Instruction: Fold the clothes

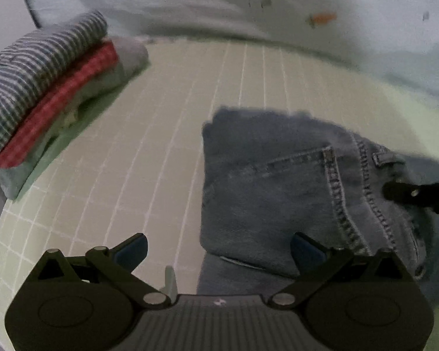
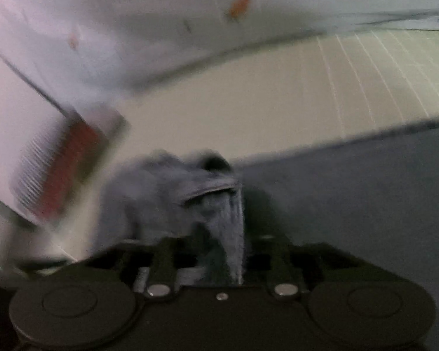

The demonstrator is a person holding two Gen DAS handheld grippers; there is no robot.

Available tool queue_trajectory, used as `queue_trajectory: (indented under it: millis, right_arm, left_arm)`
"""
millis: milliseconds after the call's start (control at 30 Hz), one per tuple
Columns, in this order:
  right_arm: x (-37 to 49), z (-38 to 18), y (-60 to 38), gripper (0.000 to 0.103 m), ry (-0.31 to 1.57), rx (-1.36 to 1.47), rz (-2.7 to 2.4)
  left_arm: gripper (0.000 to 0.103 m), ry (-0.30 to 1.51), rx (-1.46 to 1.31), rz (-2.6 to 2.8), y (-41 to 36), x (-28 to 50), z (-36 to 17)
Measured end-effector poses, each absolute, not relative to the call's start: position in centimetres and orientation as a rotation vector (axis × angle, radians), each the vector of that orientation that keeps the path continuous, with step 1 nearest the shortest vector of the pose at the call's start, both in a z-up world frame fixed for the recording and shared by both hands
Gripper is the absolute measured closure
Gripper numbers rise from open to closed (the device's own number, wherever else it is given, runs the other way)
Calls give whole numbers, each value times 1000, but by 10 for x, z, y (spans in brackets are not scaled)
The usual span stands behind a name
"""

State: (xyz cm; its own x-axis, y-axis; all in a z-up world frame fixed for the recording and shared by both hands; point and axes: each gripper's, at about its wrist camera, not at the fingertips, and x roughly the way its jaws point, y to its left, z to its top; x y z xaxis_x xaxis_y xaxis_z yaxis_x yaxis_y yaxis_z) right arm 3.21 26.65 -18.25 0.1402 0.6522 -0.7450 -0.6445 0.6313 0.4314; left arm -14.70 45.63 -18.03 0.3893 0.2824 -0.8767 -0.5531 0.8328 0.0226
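Folded blue jeans lie on the pale green grid mat, back pocket and stitching up. My left gripper is open and empty, its right fingertip over the jeans' near edge, its left fingertip over bare mat. My right gripper is shut on a bunched fold of the jeans and lifts it; its fingers are mostly hidden by the denim. The right gripper also shows in the left wrist view at the jeans' right edge.
A stack of folded clothes, striped shirt on top, red checked one below, sits at the mat's back left. A white wall runs behind the mat. A blurred red and white object stands at the left in the right wrist view.
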Motion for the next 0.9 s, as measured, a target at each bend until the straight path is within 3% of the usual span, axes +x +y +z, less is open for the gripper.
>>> queue_trajectory:
  millis: [100,167,267,900]
  right_arm:
    - [21,-184,266,36,1040,-69,909]
    - [21,-183,260,14,1039,-83,867]
    - [24,-183,242,6,1054,-32,861]
    - [24,-197,154,2,1062,216,678]
  left_arm:
    - [0,1051,-290,537,454,-151,-182]
    - [0,1052,-295,539,454,-153,-181]
    - [0,1057,-300,544,453,-153,-181]
    - [0,1054,-236,587,430,-149,-168]
